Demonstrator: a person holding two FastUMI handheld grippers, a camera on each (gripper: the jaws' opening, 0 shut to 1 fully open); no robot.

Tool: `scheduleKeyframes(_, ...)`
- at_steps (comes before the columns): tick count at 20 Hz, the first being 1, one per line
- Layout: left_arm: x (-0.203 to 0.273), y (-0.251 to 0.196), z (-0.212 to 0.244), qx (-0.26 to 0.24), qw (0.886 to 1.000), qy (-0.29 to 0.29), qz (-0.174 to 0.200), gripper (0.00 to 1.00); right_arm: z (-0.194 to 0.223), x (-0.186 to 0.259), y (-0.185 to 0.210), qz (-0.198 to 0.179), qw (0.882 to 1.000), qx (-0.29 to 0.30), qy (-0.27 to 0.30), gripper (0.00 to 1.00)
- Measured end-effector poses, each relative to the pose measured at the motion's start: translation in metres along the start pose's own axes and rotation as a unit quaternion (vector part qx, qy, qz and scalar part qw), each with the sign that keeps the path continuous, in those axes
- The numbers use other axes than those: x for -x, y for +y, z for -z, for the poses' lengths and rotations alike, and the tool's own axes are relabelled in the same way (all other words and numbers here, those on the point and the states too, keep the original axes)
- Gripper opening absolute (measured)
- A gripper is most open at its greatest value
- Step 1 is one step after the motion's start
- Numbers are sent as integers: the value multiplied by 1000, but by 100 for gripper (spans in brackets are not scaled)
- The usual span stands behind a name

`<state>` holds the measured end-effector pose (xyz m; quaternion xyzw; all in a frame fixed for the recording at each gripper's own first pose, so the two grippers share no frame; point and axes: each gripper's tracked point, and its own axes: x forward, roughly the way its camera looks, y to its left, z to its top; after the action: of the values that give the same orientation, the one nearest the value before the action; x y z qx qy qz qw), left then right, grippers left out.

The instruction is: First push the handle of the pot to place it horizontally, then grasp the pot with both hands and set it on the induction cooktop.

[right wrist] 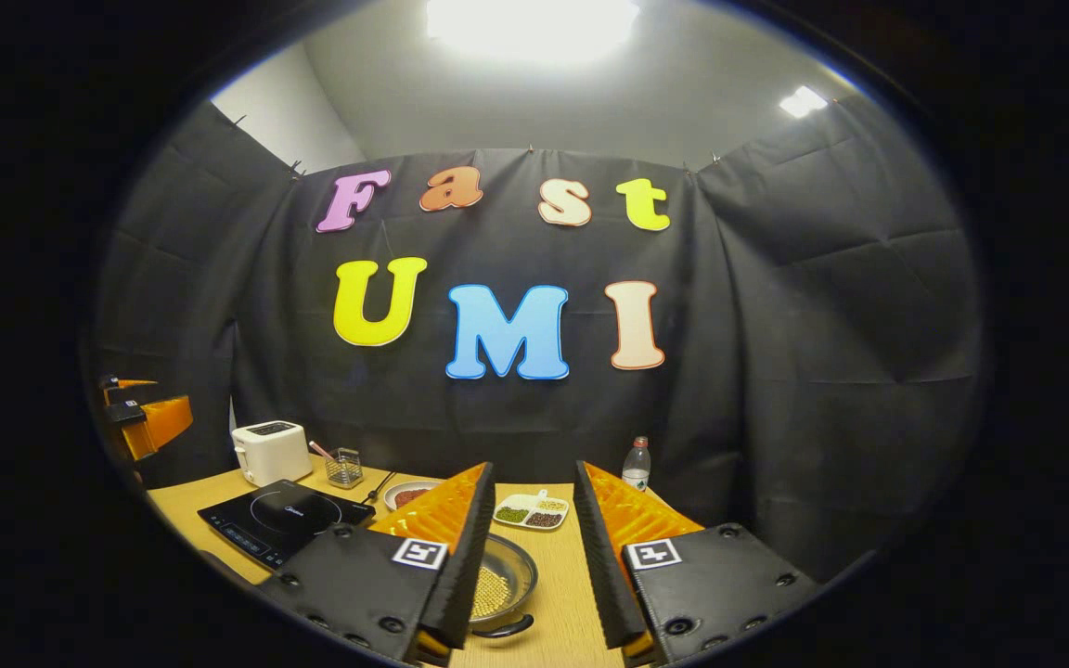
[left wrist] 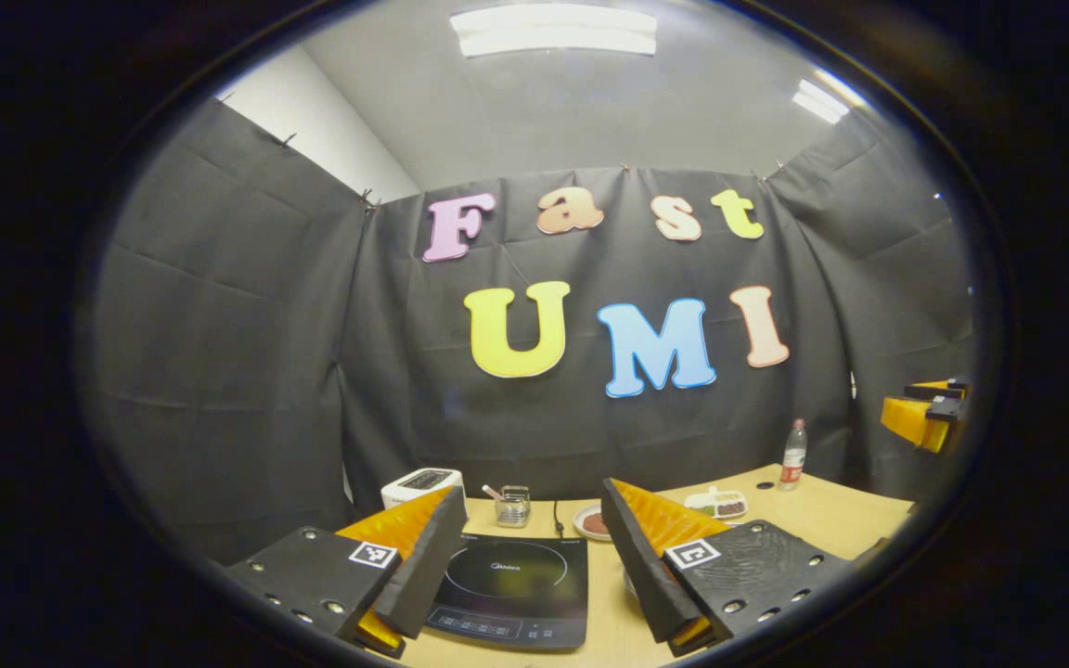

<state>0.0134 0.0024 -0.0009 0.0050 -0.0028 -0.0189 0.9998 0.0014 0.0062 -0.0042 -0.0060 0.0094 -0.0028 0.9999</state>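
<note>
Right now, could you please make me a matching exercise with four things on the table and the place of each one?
Things:
1. toaster
2. water bottle
3. pot
4. induction cooktop

Places:
A. between the fingers of the right hand-held gripper, low in the right gripper view
B. far table edge, by the wall, right of the divided dish
C. back left corner of the table
D. directly in front of the toaster

Pairs: 1-C, 2-B, 3-A, 4-D

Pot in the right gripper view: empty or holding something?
Holding something. The pot on the table shows small pale yellow grains covering its bottom, seen between the open right claw fingers.
</note>
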Motion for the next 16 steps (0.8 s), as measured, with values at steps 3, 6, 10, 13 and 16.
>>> scheduleKeyframes(3, -2, 2, 2, -2, 1000, 0, 1, 87, 4, -3, 4, -2, 1000, -1, 8, 49)
scheduleKeyframes(6, -4, 4, -1, -2, 1000, -1, 2, 87, 7, -4, 7, -5, 1000, -9, 20, 35)
scheduleKeyframes(10, -7, 11, 0, -5, 1000, -4, 1, 87, 8, -5, 12, -3, 1000, 1, 20, 6)
scheduleKeyframes(13, -8, 19, 2, -3, 1000, -5, 0, 87, 20, -6, 35, -35, 999, 9, 35, 2)
scheduleKeyframes(16, -9, 31, 3, -3, 1000, -7, -1, 87, 35, -6, 50, -60, 996, 20, 61, 2)
